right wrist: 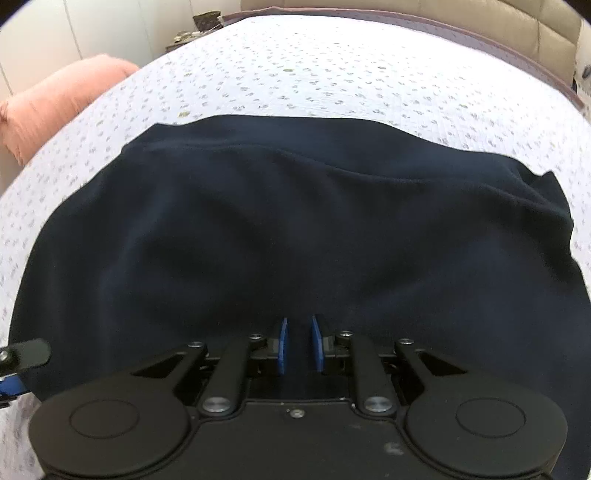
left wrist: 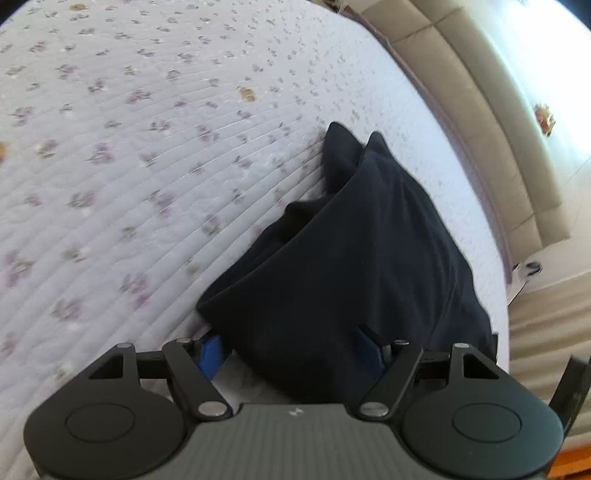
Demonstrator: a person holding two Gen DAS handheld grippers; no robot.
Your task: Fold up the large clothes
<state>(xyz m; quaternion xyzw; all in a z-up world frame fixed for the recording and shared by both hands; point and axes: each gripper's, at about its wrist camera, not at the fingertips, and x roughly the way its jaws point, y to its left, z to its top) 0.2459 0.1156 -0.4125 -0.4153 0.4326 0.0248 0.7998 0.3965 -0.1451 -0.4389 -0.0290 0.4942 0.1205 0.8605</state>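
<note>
A large dark navy garment lies folded on a white bedspread with small purple flowers. In the left wrist view its near corner drapes between the blue pads of my left gripper, whose jaws stand wide apart and do not squeeze it. In the right wrist view the garment spreads broad and fairly flat across the bedspread. My right gripper has its blue pads close together on the garment's near edge, with dark cloth in the narrow gap. A finger of the left gripper shows at that view's left edge.
A salmon-pink pillow lies at the bed's left side. A beige padded headboard runs along the bed's far edge, with small dark objects behind the bed. The bed edge drops off to the right of the garment.
</note>
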